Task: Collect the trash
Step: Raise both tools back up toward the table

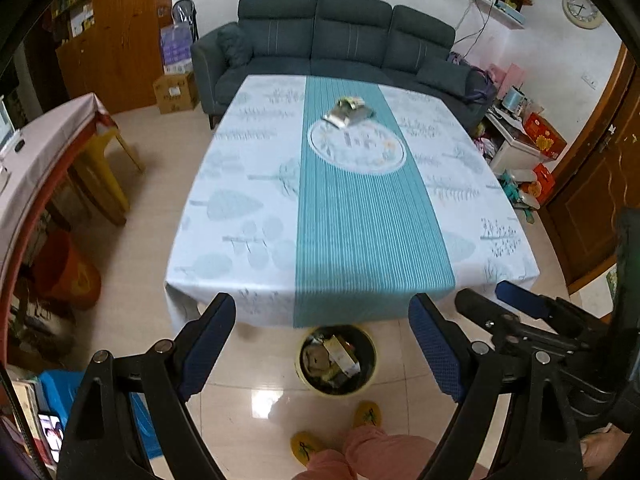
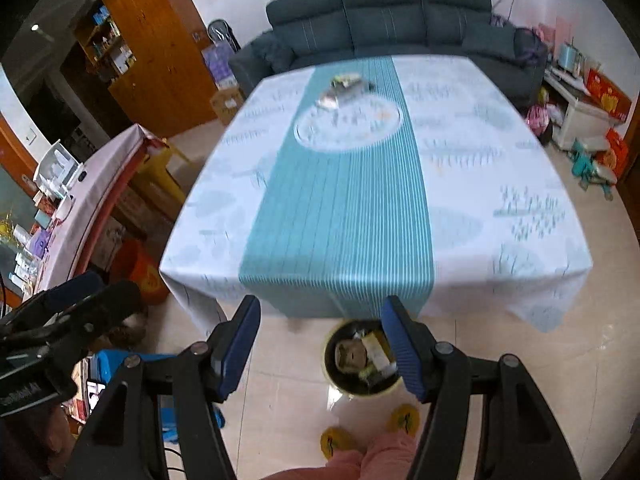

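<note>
Left wrist view: table [image 1: 248, 240] under a white tree-print cloth with a teal striped runner [image 1: 360, 224] down the middle and an oval print on it. Trash wrappers [image 1: 349, 111] sit at the far end of the runner, touching the oval's far edge. Yellow trash bin [image 1: 316, 384], part full, on the tile floor just off the near table edge. Dark sofa [image 1: 344, 36] behind the table, wall clock [image 1: 583, 8] upper right, wooden cabinet [image 1: 116, 36] left. Left gripper [image 1: 324, 344] jaws wide apart, empty. Right wrist view: right gripper [image 2: 320, 348] also spread, empty, above the bin. No legible writing; print on the oval is blurred.
</note>
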A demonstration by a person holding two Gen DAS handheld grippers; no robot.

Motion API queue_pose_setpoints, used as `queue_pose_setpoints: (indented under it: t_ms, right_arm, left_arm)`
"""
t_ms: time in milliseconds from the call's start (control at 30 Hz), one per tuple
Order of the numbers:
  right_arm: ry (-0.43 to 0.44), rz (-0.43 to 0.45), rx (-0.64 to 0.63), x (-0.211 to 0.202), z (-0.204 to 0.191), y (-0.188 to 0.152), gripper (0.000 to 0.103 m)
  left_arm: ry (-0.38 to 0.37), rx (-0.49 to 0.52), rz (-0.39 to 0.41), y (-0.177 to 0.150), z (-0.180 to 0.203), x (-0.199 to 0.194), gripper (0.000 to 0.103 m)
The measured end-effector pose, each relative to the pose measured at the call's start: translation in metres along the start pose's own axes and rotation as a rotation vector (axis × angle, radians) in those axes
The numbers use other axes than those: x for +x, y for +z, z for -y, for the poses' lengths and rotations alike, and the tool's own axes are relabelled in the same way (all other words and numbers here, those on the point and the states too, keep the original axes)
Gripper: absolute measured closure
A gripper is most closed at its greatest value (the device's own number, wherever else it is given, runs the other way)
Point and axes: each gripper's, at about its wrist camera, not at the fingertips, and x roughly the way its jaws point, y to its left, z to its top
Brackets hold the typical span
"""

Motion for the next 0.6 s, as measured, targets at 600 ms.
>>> queue_pose_setpoints:
  t_ms: [600]
  right_arm:
    - [0.051, 0.061, -0.037, 0.033, 0.029, 0.126, 0.05]
  left_arm:
    - [0.051, 0.043, 0.015, 0.136, 0.013, 0.069, 0.016]
